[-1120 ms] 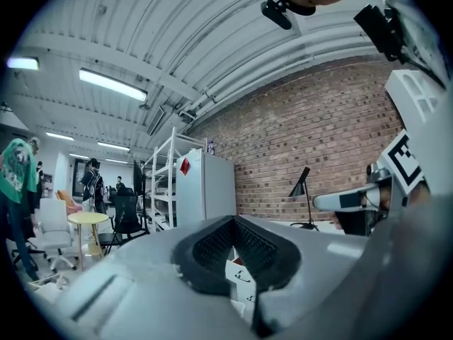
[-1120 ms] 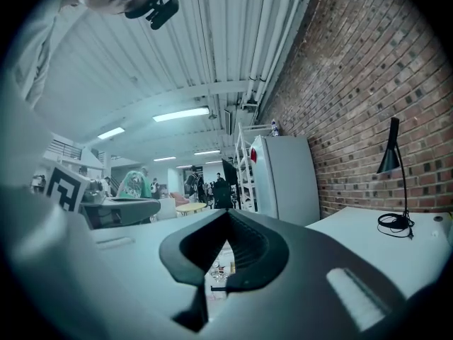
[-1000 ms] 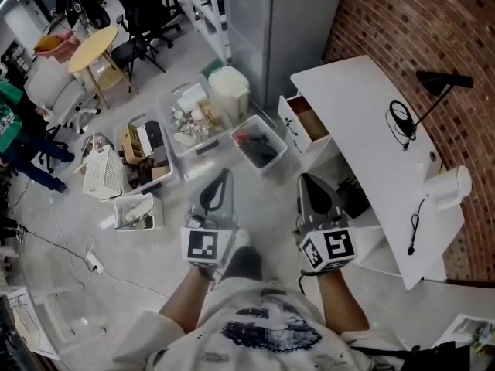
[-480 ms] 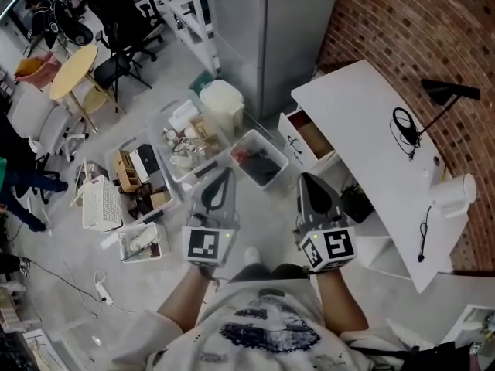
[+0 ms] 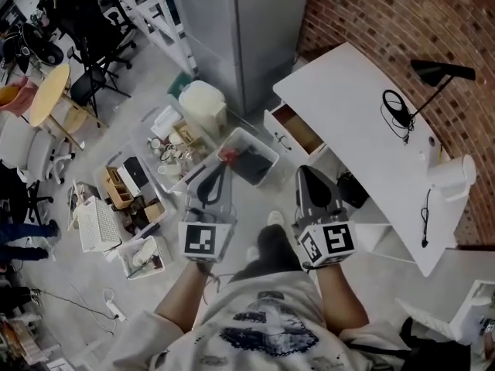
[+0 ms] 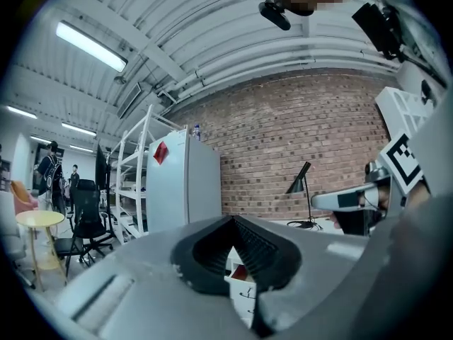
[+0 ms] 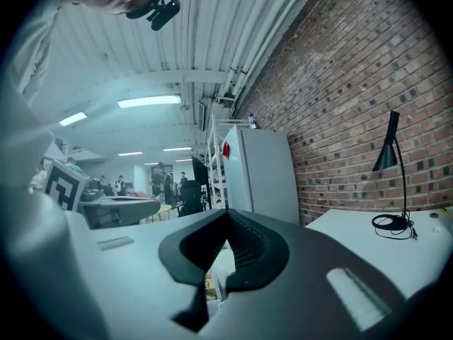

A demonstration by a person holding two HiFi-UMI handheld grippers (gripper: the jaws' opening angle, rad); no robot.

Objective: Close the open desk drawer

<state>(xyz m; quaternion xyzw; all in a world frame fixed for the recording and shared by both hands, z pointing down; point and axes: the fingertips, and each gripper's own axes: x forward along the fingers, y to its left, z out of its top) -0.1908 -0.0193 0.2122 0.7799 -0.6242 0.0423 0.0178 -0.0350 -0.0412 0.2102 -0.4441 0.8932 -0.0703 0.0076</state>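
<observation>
Presently the white desk (image 5: 363,130) is standing against the brick wall (image 5: 387,22), with its top drawer (image 5: 294,128) hanging open at the corner nearest the person, well apart from both tools. The left tool (image 5: 223,168) and right tool (image 5: 306,173) are hovering short of it, each with jaws pressed together and pinching nothing. Judgement: the right tool is lying nearer. Closing well is calling for a flat, square push on the drawer front, avoiding the clear bin (image 5: 249,158) beside it.
</observation>
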